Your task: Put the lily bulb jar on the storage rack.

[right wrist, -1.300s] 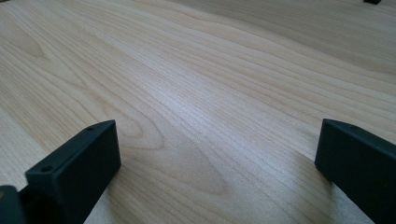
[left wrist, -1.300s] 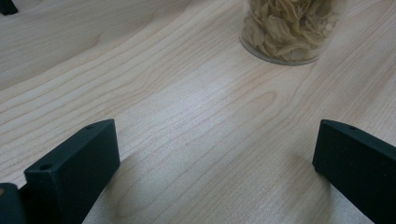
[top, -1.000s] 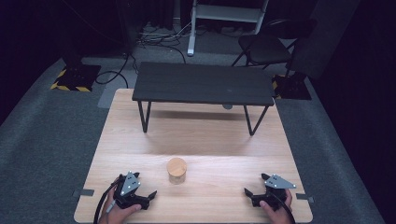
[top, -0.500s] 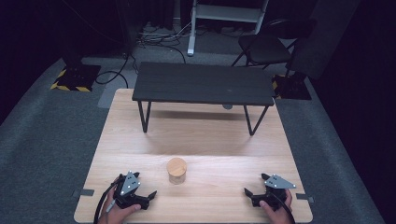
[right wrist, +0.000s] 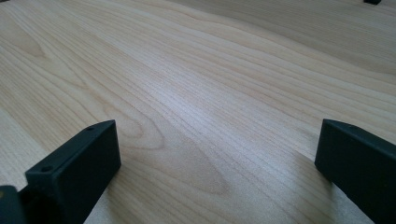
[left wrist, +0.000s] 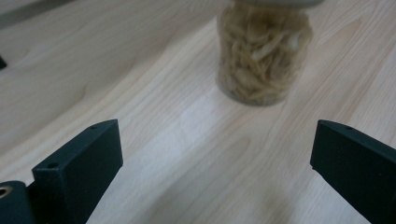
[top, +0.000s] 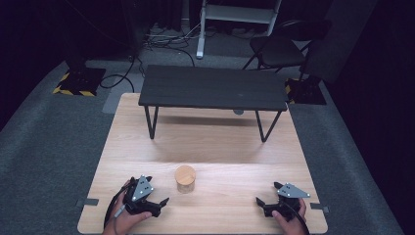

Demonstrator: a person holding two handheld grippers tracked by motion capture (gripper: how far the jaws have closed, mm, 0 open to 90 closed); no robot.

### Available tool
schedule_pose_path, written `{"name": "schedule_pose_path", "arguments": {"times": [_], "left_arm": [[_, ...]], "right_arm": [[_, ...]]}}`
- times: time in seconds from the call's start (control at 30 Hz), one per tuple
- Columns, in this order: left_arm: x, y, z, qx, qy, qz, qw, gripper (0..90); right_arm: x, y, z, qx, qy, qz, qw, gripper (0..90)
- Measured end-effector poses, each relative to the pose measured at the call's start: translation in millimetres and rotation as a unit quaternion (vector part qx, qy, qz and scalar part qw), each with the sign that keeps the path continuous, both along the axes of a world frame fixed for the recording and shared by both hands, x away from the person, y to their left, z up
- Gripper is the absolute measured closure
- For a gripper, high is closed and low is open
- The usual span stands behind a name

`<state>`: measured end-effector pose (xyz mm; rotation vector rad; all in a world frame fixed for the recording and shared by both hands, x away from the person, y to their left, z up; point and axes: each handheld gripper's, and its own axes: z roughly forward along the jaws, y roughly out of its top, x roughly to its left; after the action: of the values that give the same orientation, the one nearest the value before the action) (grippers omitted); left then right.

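While my left gripper (top: pixel 159 201) jaws, just narrowing, stand apart near it, the clear jar (top: pixel 185 178) shows pale strips, wooden lid; right gripper (top: pixel 263 202) jaws apart.

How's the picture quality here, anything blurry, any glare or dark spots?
High view: table lit, surroundings dark, shelf casting a shadow. Left gripper view: jar slightly soft, pale glare patch on the wood. Right gripper view: wood grain sharp nearby, softer farther off.
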<state>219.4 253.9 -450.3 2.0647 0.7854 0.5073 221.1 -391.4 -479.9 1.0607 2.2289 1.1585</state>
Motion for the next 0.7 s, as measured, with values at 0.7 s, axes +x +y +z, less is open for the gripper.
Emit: {"name": "schedule_pose_path", "arguments": {"times": [0.7], "left_arm": [[53.2, -64.0, 33.7, 0.029, 0.009, -0.068, 0.9972, 3.6]], "right_arm": [[-0.9, 0.3, 0.0, 0.000, 0.000, -0.001, 1.0000, 0.0]]}}
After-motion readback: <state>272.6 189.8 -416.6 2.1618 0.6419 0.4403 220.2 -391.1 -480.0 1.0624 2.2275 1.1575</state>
